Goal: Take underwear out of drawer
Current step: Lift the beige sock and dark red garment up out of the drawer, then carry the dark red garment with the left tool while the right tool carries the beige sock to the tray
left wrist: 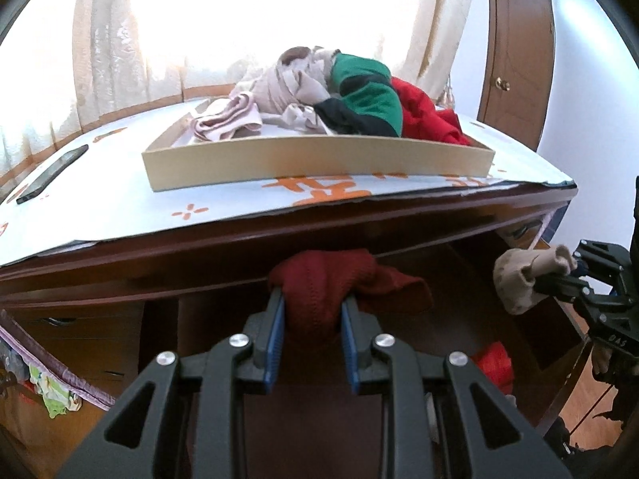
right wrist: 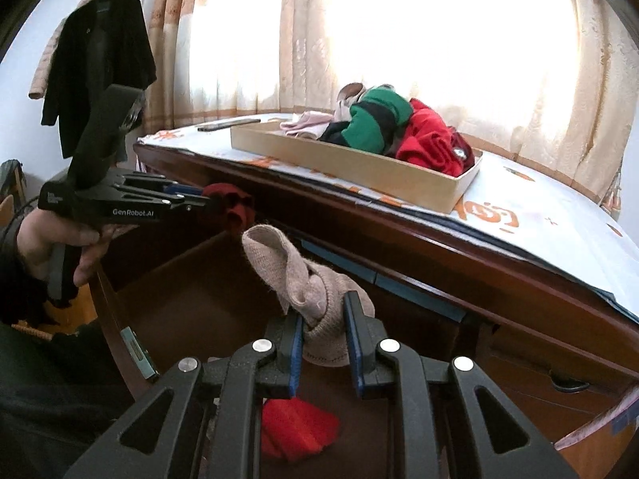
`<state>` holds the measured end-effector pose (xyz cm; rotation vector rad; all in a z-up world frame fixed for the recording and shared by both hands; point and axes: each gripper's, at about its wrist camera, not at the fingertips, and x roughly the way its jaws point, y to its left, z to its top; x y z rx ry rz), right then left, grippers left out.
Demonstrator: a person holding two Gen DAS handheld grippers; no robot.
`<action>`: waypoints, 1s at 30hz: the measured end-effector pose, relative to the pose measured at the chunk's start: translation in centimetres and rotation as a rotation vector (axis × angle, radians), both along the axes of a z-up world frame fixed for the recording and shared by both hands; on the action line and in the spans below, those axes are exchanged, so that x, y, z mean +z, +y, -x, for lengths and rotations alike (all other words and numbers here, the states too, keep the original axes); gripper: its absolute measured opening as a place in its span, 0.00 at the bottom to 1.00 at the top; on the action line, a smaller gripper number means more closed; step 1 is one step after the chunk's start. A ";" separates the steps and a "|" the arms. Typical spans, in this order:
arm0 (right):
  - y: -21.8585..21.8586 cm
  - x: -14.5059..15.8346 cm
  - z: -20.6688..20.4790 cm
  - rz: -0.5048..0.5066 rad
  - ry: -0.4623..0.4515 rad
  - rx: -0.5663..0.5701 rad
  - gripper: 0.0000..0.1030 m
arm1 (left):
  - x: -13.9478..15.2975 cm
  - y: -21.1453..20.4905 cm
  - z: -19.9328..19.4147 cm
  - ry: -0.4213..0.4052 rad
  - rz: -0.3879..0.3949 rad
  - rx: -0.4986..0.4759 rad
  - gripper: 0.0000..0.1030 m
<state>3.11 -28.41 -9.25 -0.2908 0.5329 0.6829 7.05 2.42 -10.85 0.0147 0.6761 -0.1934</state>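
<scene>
My left gripper is shut on a dark red piece of underwear and holds it above the open wooden drawer; it also shows in the right wrist view. My right gripper is shut on a beige piece of underwear, lifted over the drawer; it shows at the right of the left wrist view. A bright red piece still lies on the drawer floor.
A shallow cardboard tray with several pieces of clothing stands on the desk top, above the drawer. A black phone lies at the desk's left. Curtains hang behind. A black coat hangs on the left wall.
</scene>
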 end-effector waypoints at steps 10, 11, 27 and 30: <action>-0.2 2.2 0.1 -0.072 -0.046 -0.006 0.20 | 1.8 0.0 0.9 -0.072 -0.001 0.015 0.23; -0.1 2.4 0.1 -0.075 -0.049 -0.006 0.20 | 2.1 0.0 1.0 -0.081 -0.004 0.015 0.23; -0.7 5.1 0.7 -0.175 -0.126 -0.020 0.20 | 5.4 -0.3 2.5 -0.214 -0.008 0.033 0.23; -0.9 5.6 0.7 -0.197 -0.131 -0.026 0.20 | 5.9 -0.3 2.8 -0.235 -0.009 0.036 0.23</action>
